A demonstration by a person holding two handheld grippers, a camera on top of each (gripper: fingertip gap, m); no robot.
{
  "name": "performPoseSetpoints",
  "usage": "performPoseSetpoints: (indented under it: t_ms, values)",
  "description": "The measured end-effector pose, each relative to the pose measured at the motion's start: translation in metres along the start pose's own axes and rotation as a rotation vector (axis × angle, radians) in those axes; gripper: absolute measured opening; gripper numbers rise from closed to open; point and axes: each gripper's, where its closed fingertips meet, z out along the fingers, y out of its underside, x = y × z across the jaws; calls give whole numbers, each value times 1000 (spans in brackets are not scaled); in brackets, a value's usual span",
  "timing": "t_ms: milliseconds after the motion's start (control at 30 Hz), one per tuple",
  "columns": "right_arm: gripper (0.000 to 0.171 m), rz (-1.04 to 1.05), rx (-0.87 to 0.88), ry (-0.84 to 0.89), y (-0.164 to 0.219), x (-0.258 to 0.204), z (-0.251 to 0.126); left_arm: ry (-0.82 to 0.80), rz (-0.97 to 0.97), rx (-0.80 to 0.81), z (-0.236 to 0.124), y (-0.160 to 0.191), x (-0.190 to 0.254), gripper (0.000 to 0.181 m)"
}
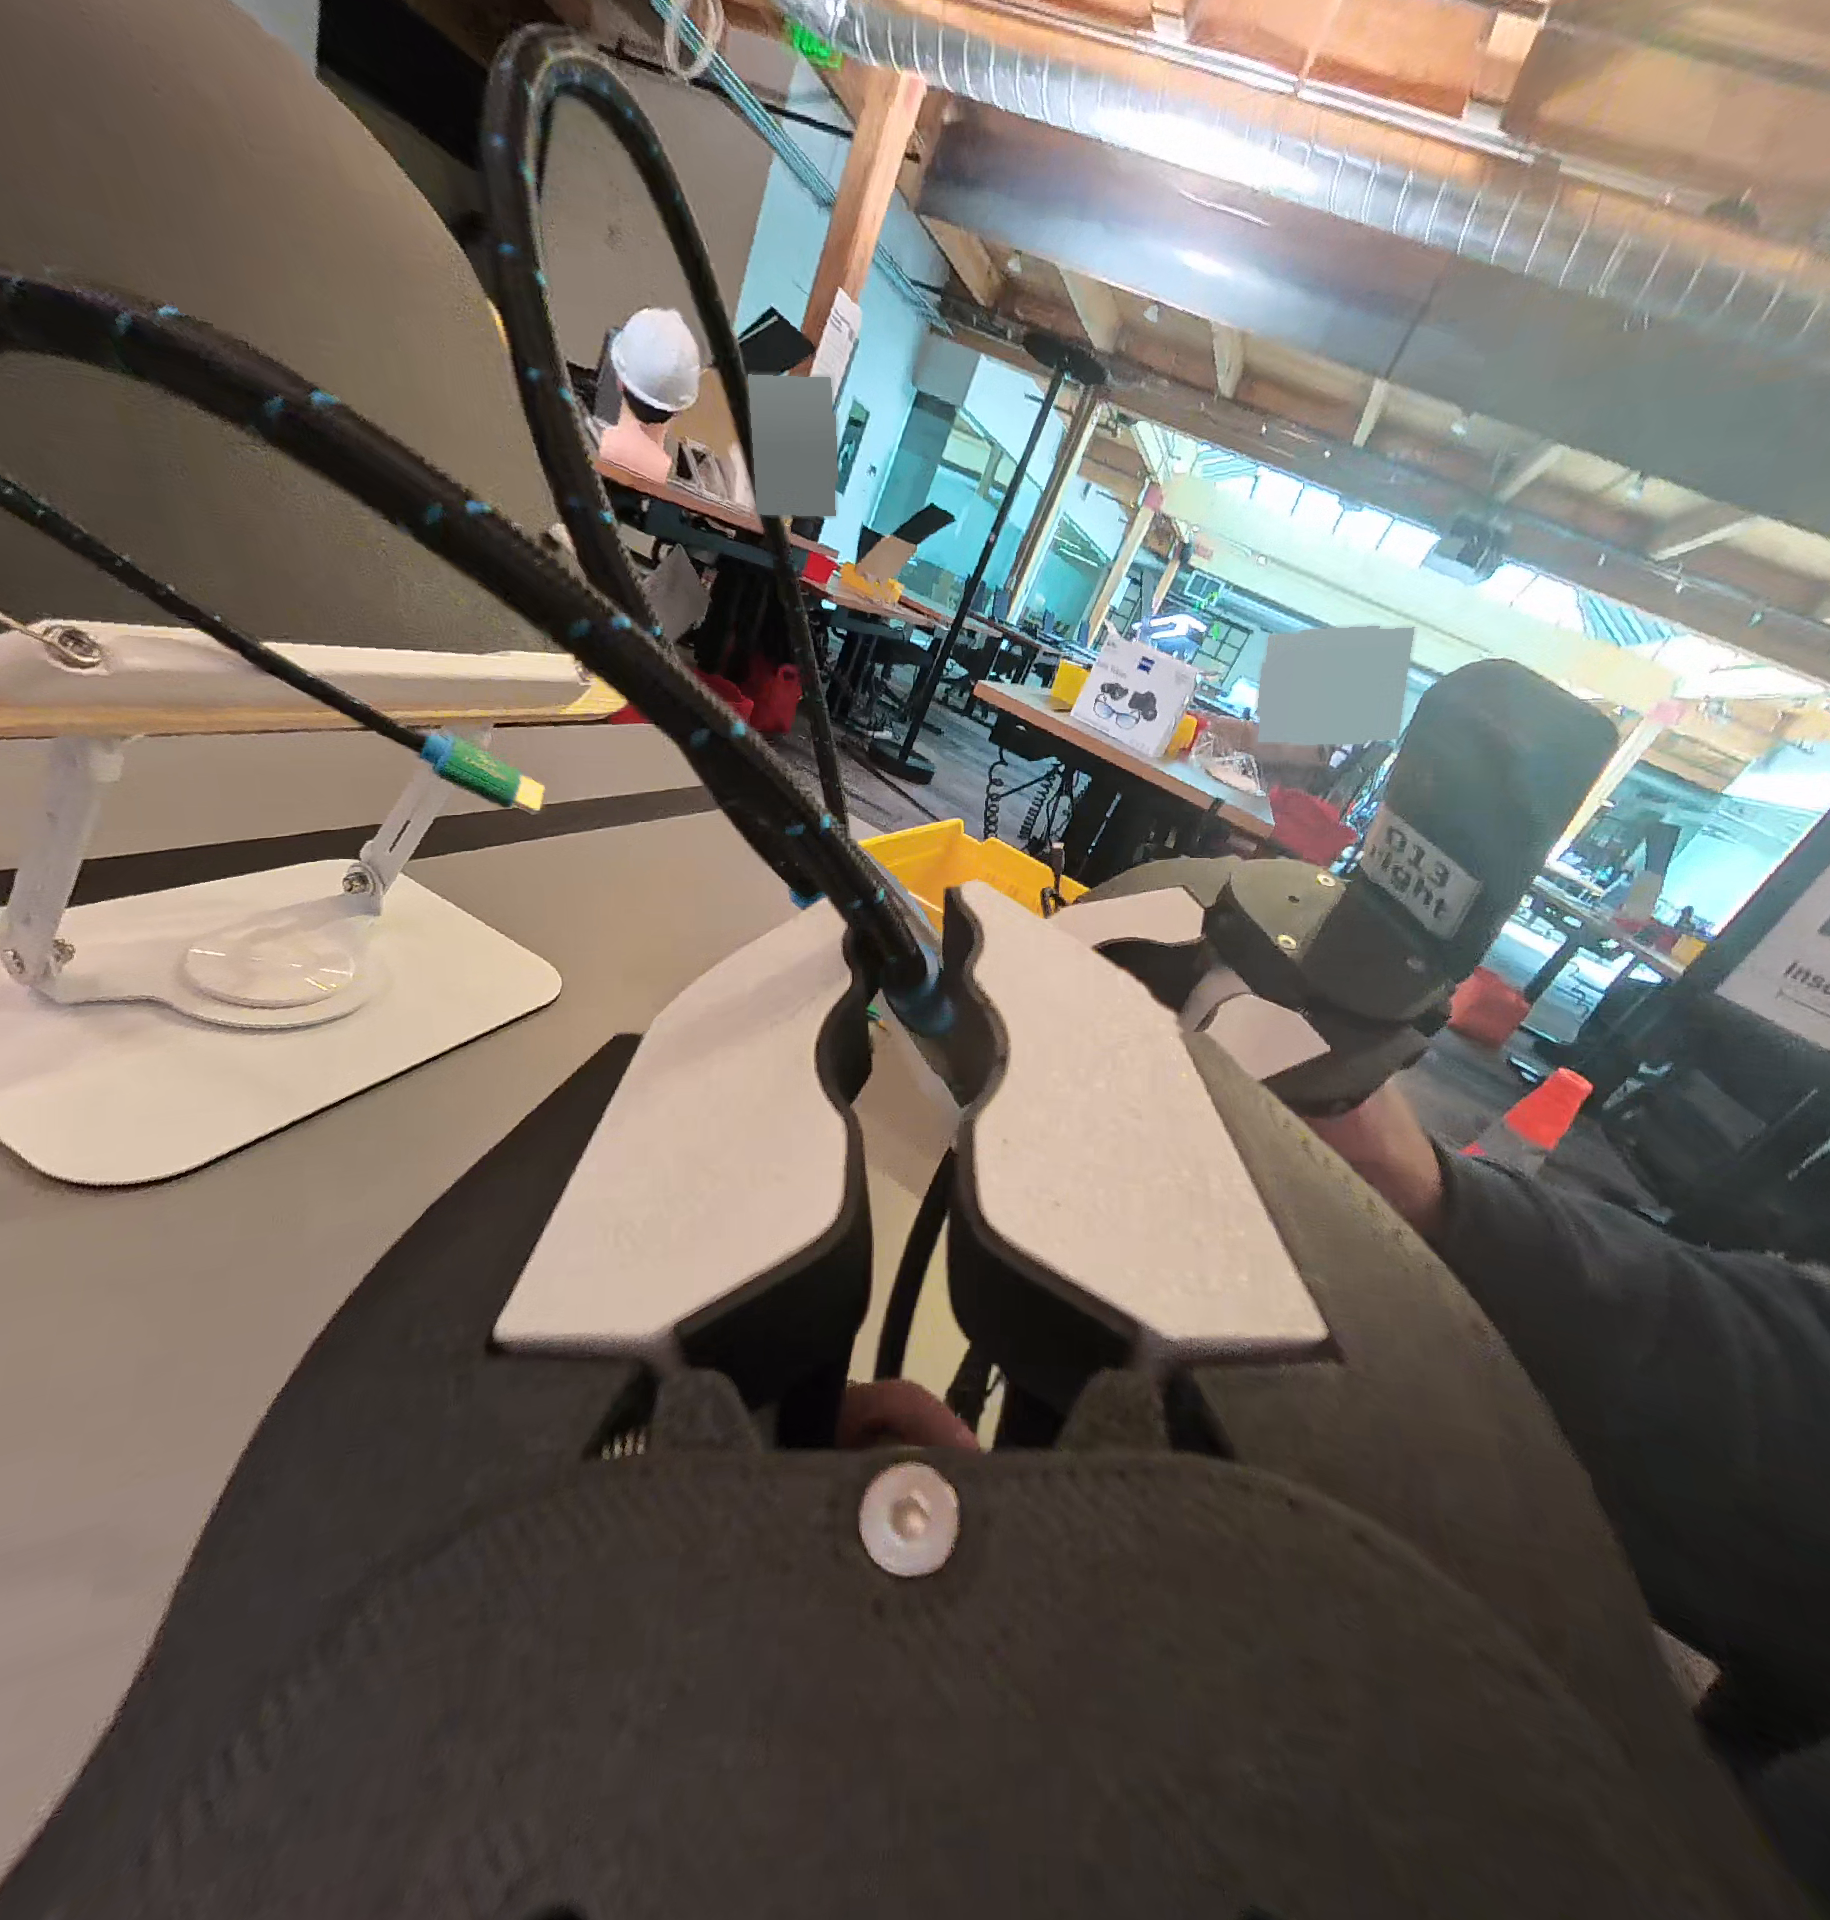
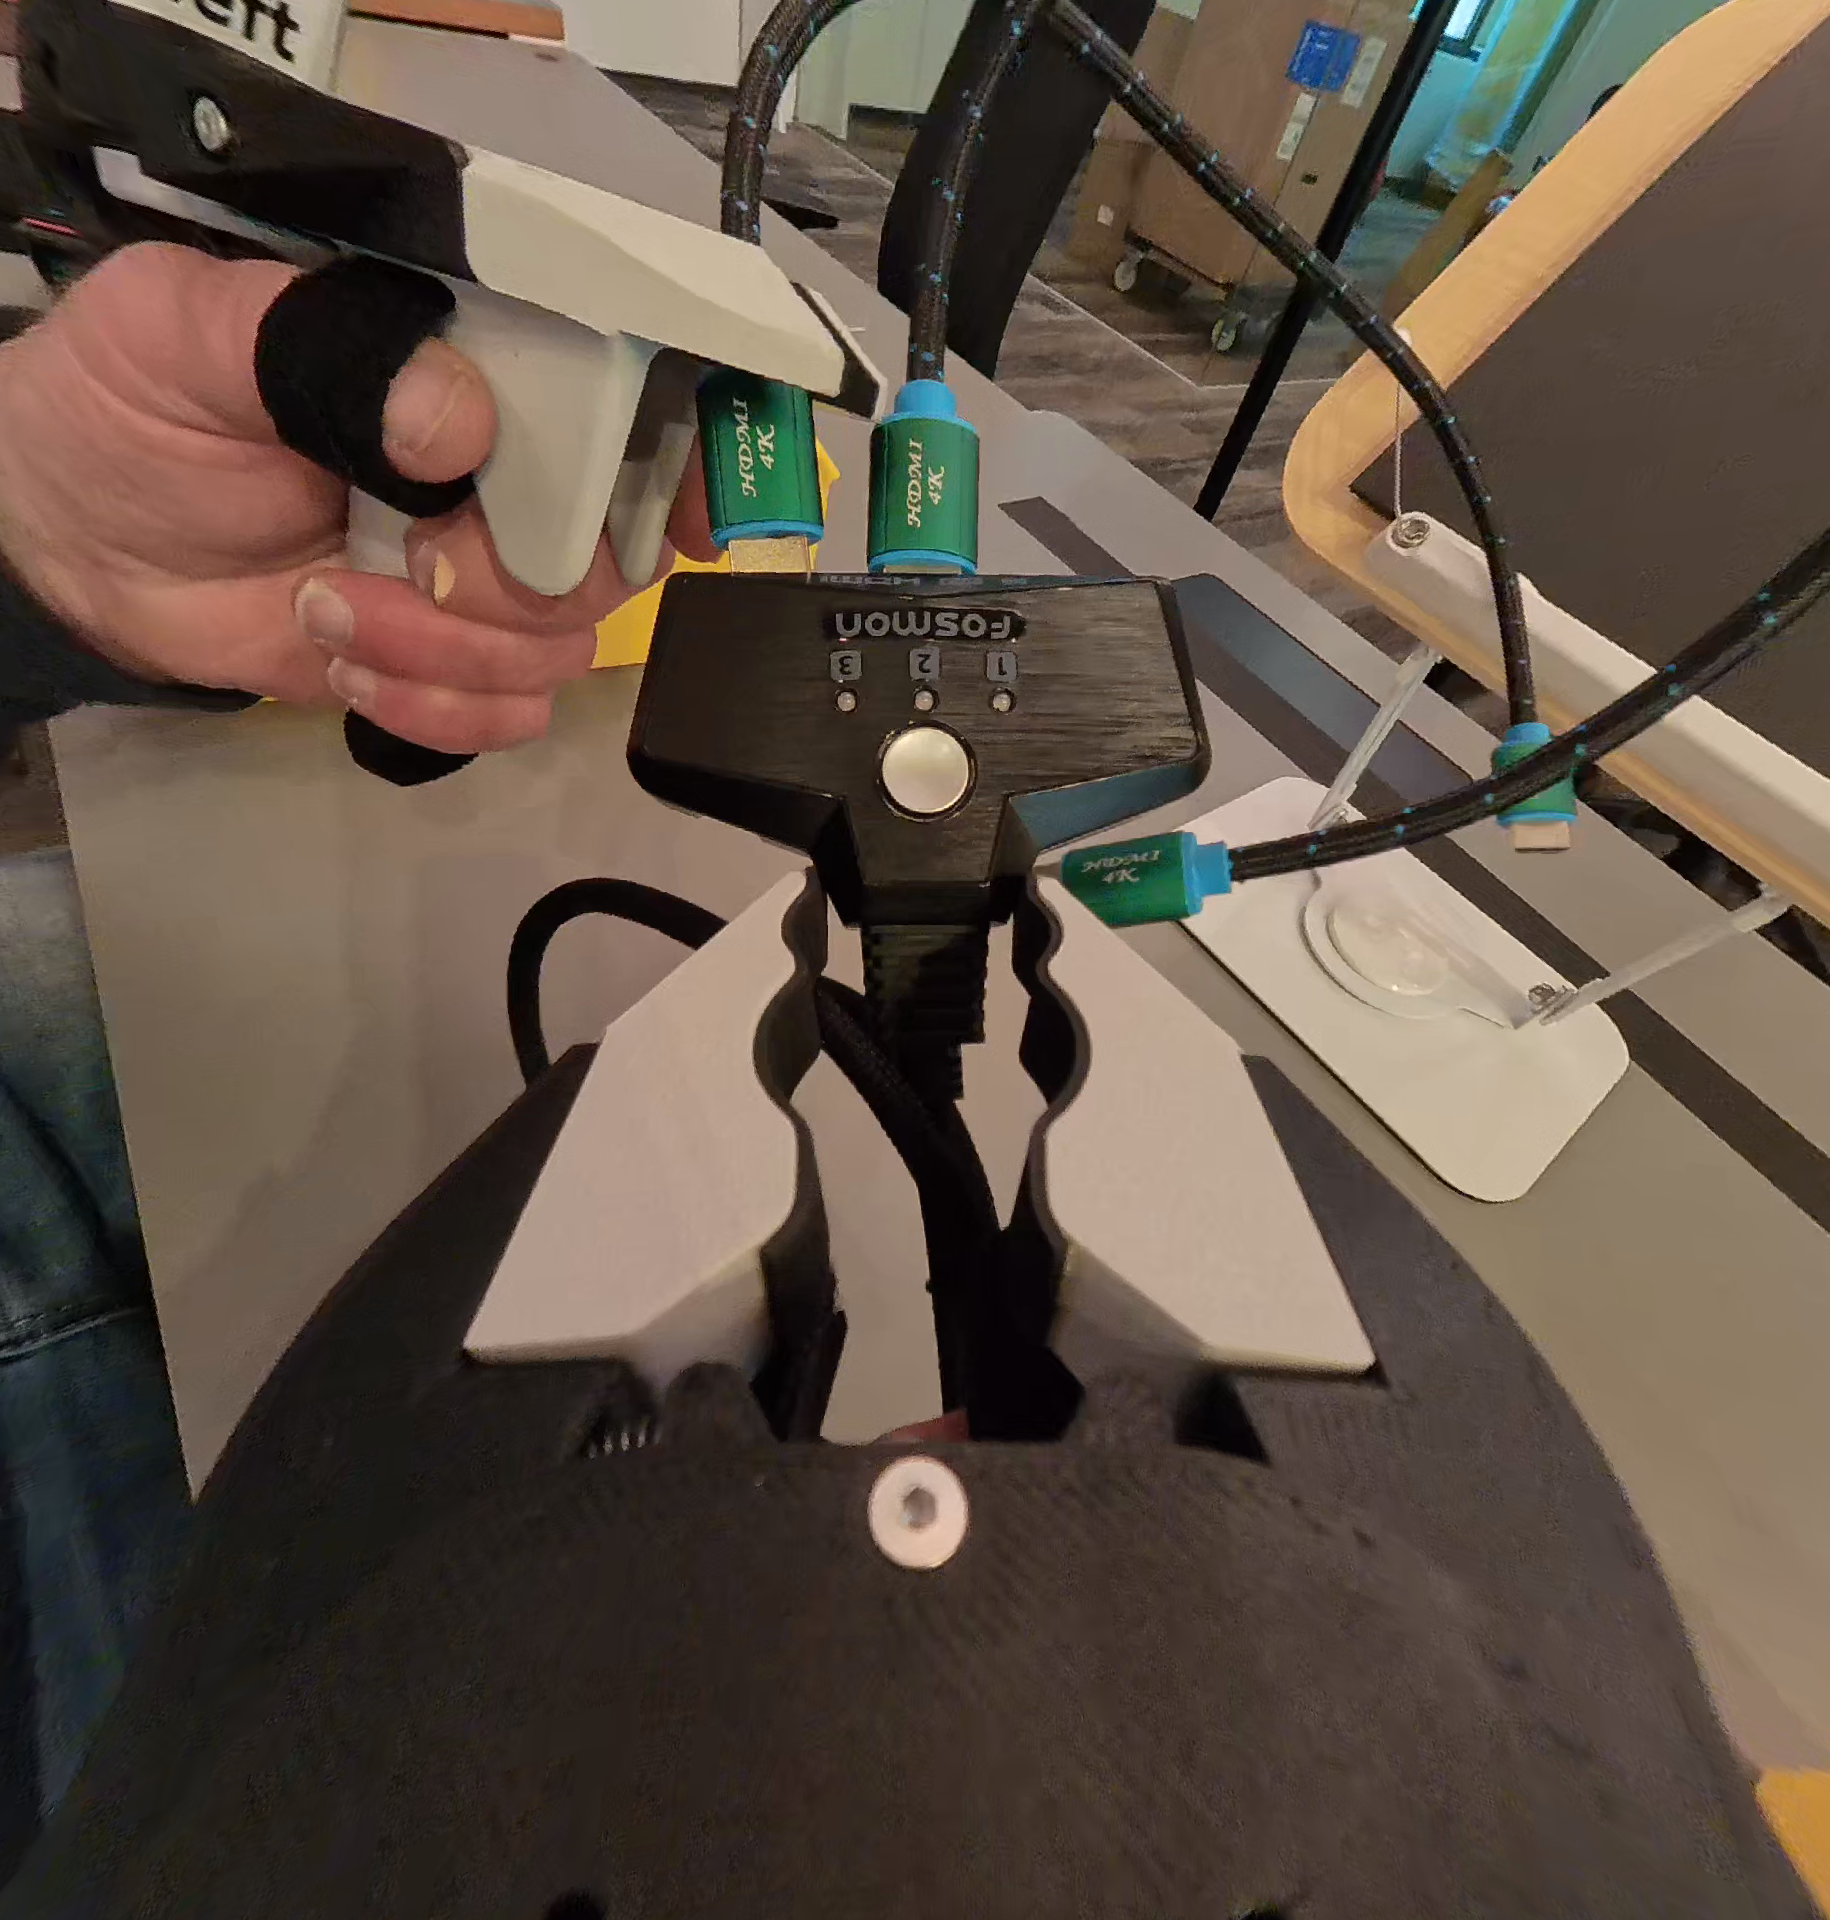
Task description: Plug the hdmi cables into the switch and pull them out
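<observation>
Right gripper (image 2: 916,914): seen at lower centre of the right wrist view, its white fingers (image 2: 682,1132) closed on the ribbed neck of the switch (image 2: 916,686), which is held above the grey table (image 2: 371,935).
Switch: black, with a round silver button and three small lights, at the centre of the right wrist view; its port edge is turned toward the top of the frame.
Left gripper (image 2: 786,436): reached in from the upper left of the right wrist view, gripped by a hand (image 2: 215,499); the fingers are clamped narrowly on a green plug (image 2: 760,462).
Green plug: its gold tip is seen just at the switch's leftmost port; it seems only partly entered, though the depth cannot be judged.
Second plug (image 2: 921,494): seated in the middle port, just beside the first.
Loose plugs: one (image 2: 1139,878) lies at right of the switch, by the gripper's right finger; another (image 2: 1534,779) hangs farther right.
Braided cable (image 1: 454,520): in the left wrist view it is looped from the closed fingers up into the upper left of the frame.
Stand (image 1: 215,997): a white plate with thin arms, at left in the left wrist view, resting on the table.
Yellow bin (image 1: 952,857): seen just above the left fingertips at centre.
</observation>
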Motion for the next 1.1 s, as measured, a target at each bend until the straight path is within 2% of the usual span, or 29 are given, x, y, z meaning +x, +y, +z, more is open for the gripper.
performPoseSetpoints:
  t_ms: [67,167,233,500,1100]
  values:
    - [34,11,6,10,-1,0,1,-24,9,10,-1,-2,-1,11]
    - [34,23,22,35,-5,2,2,-76,7,7,1,-2,-4,24]
    - [34,30,36,36,-8,2,0,-100,4,12,0,0,-6,19]
    - [34,-9,33,48,-10,1,-2,-95,-49,-24,2,1,-4,16]
    - [32,40,6,83,-8,3,-2,-144,-113,82,1,7,-8,15]
